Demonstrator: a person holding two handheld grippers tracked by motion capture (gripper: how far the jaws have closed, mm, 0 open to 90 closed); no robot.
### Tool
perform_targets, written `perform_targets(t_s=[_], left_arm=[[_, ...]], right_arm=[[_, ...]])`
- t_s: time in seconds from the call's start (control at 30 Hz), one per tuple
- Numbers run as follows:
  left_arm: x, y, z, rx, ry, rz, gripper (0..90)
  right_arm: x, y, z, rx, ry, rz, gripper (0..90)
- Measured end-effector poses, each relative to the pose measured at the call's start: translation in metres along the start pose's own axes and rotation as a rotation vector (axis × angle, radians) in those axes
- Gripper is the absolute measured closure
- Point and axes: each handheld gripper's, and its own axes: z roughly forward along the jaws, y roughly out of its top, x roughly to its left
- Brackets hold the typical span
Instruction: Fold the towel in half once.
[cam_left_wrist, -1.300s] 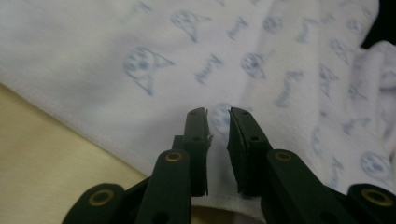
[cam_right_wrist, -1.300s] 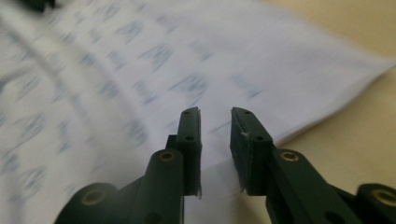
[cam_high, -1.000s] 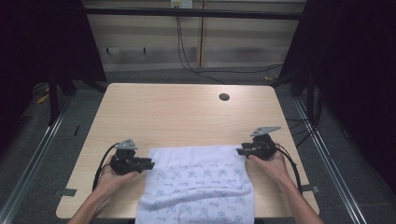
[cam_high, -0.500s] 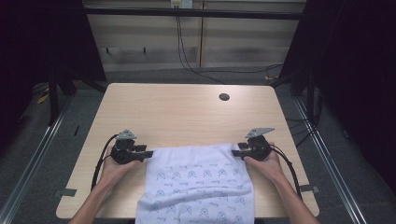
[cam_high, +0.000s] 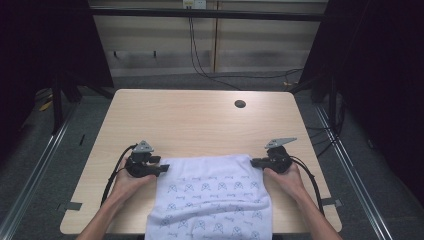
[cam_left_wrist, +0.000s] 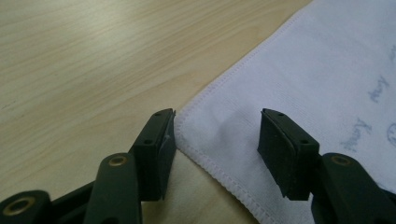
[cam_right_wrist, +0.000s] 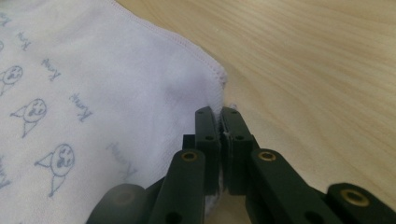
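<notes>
Two grippers at white printed cloth corners, left gripper jaws wide astride its corner, right gripper clamped on its edge, cloth on wooden table.

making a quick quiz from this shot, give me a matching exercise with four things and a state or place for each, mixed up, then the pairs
Things:
1. left claw
2. right claw
3. white printed cloth
4. dark round hole

States or places:
A. far part of the table top, right of the middle
B. shut on a cloth corner
C. open, jaws either side of a cloth corner
D. spread on the near part of the table, reaching its near edge

Pairs: 1-C, 2-B, 3-D, 4-A
</notes>
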Motion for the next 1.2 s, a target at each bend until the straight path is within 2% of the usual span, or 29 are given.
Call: perform_targets(t_s=[0.03, 0.1, 0.2, 0.23, 0.27, 0.3, 0.37, 0.47, 0.5, 0.57, 0.7, 0.77, 0.83, 0.87, 0.97, 1.0, 1.1, 1.2], left_arm=[[-0.002, 0.001, 0.001, 0.000, -0.026, 0.007, 53.9], [-0.007, 0.004, 0.003, 0.023, -0.041, 0.024, 57.8], [-0.009, 0.005, 0.005, 0.028, -0.078, 0.022, 86.1], [-0.009, 0.005, 0.005, 0.029, -0.068, 0.018, 86.1], [-0.008, 0.004, 0.002, 0.016, -0.075, 0.006, 86.7], [-0.005, 0.004, -0.003, -0.021, -0.091, -0.020, 86.9], [-0.003, 0.005, -0.014, -0.066, -0.096, -0.049, 87.0], [0.000, 0.011, -0.032, -0.143, -0.137, -0.082, 87.1], [0.001, 0.015, -0.036, -0.166, -0.146, -0.089, 87.1], [0.004, 0.024, -0.043, -0.200, -0.142, -0.073, 86.9], [0.016, 0.055, -0.064, -0.287, -0.102, -0.064, 86.8], [0.020, 0.072, -0.071, -0.290, -0.068, -0.042, 87.0], [0.022, 0.085, -0.076, -0.303, -0.057, -0.038, 87.1], [0.025, 0.094, -0.078, -0.329, -0.058, -0.049, 87.1], [0.033, 0.111, -0.082, -0.393, -0.070, -0.080, 87.1], [0.036, 0.116, -0.082, -0.435, -0.080, -0.104, 87.2], [0.036, 0.131, -0.081, -0.438, -0.057, -0.089, 87.3], [0.040, 0.147, -0.084, -0.453, -0.051, -0.081, 87.3]], right_arm=[[0.000, 0.000, -0.001, -0.011, 0.001, 0.002, 86.8], [-0.001, 0.001, -0.003, -0.017, -0.001, 0.007, 86.8], [0.000, 0.002, -0.007, -0.030, 0.010, 0.010, 86.8], [0.000, 0.002, -0.007, -0.030, 0.010, 0.010, 86.8], [0.000, 0.003, -0.008, -0.037, 0.013, 0.012, 86.8], [-0.001, 0.004, -0.011, -0.046, 0.019, 0.015, 86.8], [-0.004, 0.007, -0.020, -0.086, 0.042, 0.038, 86.8], [-0.009, 0.018, -0.039, -0.189, 0.083, 0.060, 86.8], [-0.010, 0.021, -0.043, -0.205, 0.084, 0.055, 86.9], [-0.010, 0.030, -0.051, -0.248, 0.082, 0.056, 86.9], [-0.011, 0.055, -0.062, -0.290, 0.059, 0.042, 86.9], [-0.012, 0.069, -0.067, -0.303, 0.048, 0.028, 86.9], [-0.012, 0.086, -0.075, -0.325, 0.034, 0.015, 86.9], [-0.013, 0.095, -0.079, -0.337, 0.025, 0.007, 86.9], [-0.025, 0.119, -0.088, -0.370, -0.001, 0.029, 86.9], [-0.027, 0.124, -0.089, -0.375, -0.009, 0.030, 86.9], [-0.034, 0.142, -0.095, -0.390, -0.038, 0.038, 87.0], [-0.038, 0.158, -0.104, -0.396, -0.065, 0.026, 87.0]])
